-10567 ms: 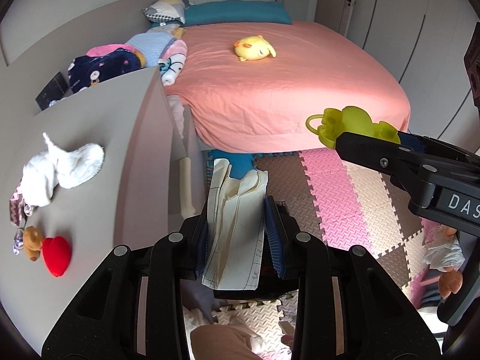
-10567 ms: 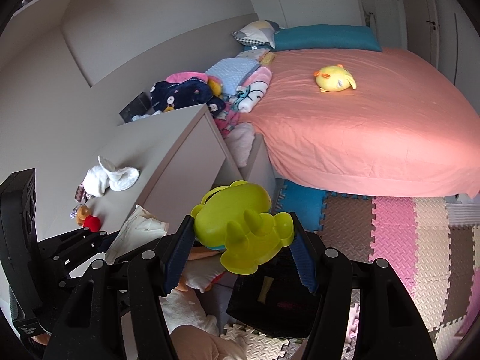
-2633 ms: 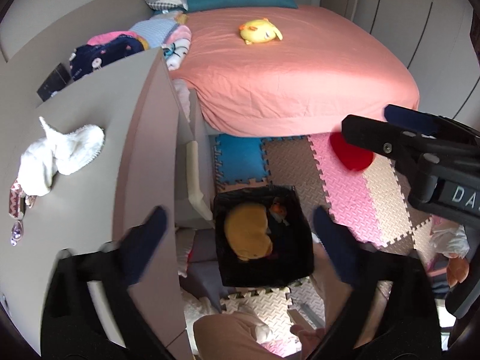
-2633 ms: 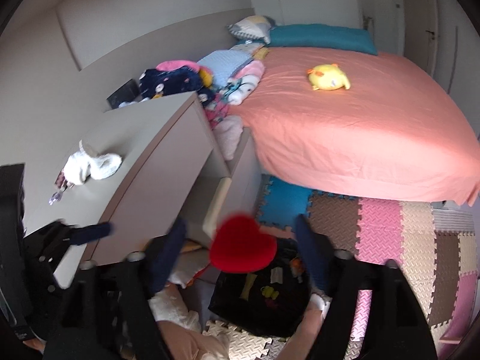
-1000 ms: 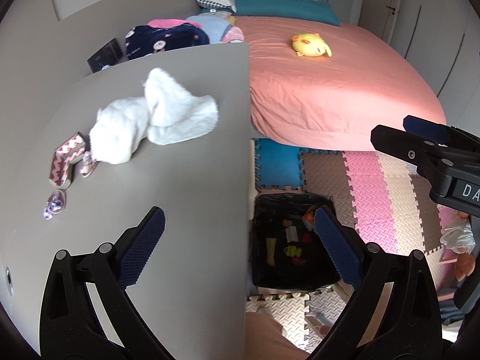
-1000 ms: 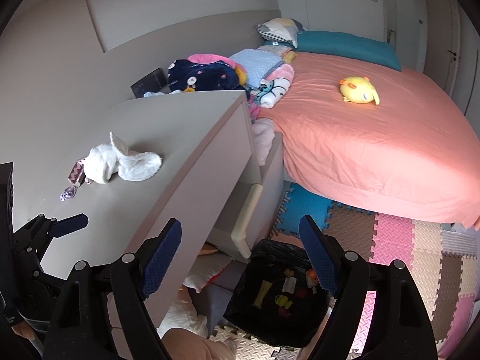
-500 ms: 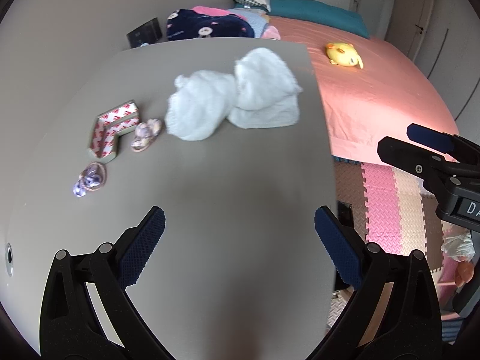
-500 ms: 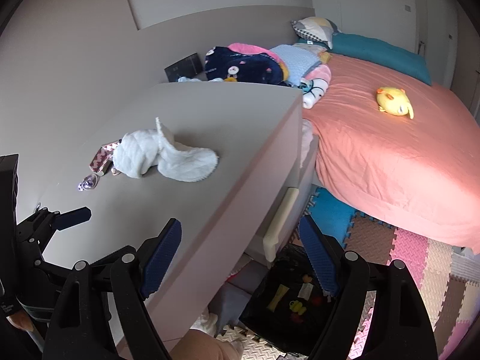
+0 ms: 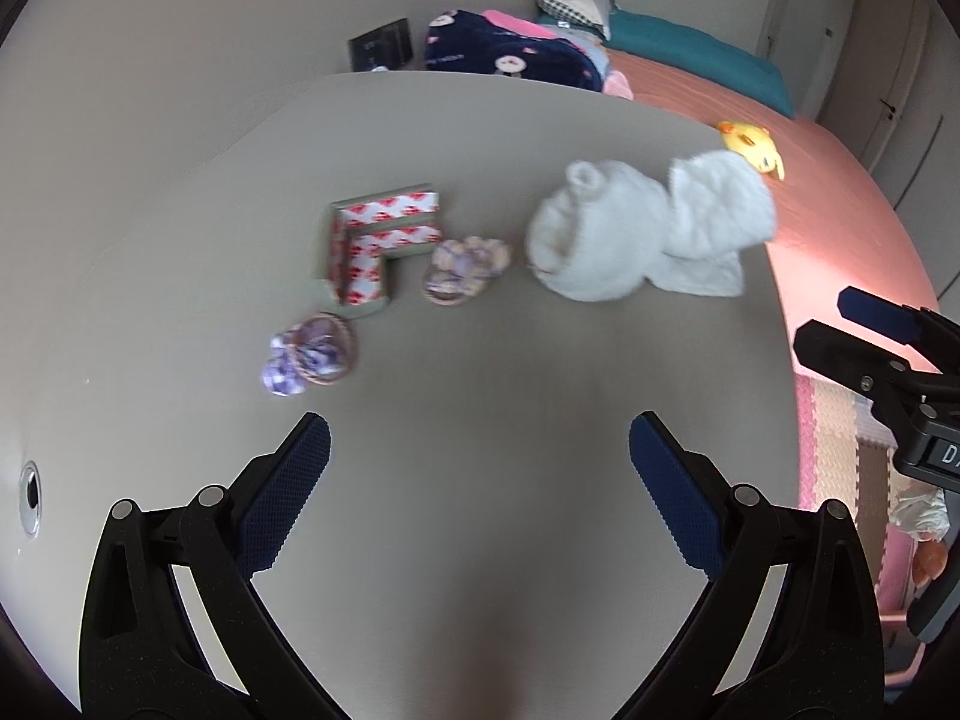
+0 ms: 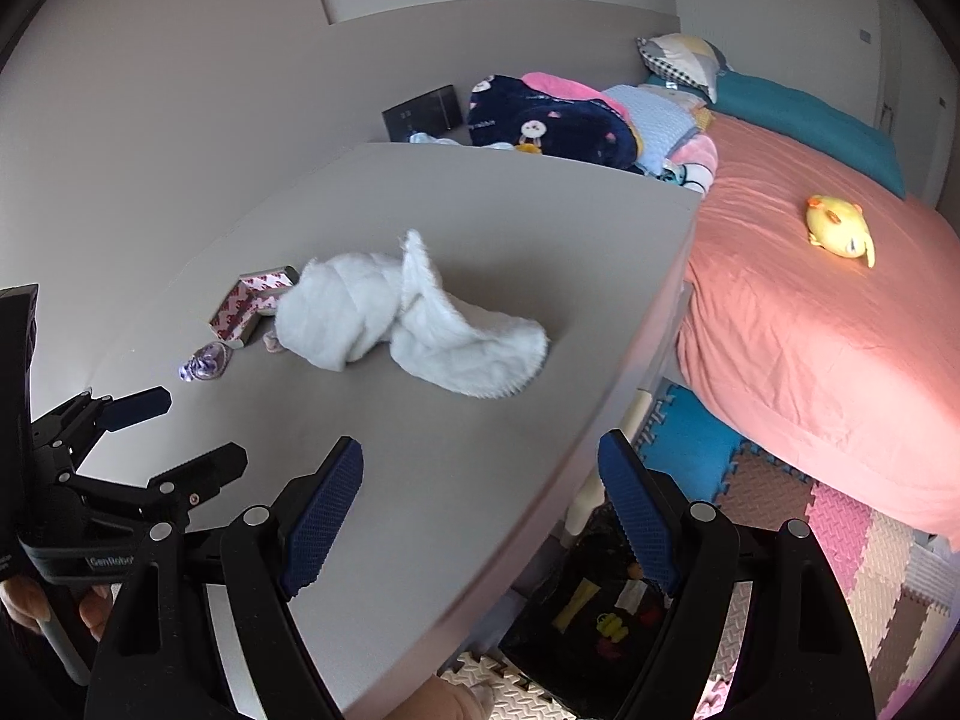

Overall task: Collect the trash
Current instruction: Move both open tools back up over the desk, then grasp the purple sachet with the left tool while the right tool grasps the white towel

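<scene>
Grey desk top [image 9: 480, 360] filling most of the left wrist view, pink bed [image 10: 810, 312] beyond its right edge. Scattered across the middle of that frame: a heart-patterned L-shaped box [image 9: 378, 240], two small purple-and-tan crumpled bits [image 9: 312, 354] just below and right of it, and a white fluffy cloth [image 9: 642, 234] toward the upper right. Left gripper [image 9: 480, 468] wide apart, nothing between the pads, hovering low in frame short of the clutter. Right gripper [image 10: 480, 504] jaws opening, likewise empty, over the desk's near edge. Black bin [image 10: 600, 606] on the floor at the bottom of the right wrist view, already holding a few pieces. Best to pick one small scrap, probably a wrapper though blur hides detail, centre it between the pads, close gently, then carry across to the bin.
</scene>
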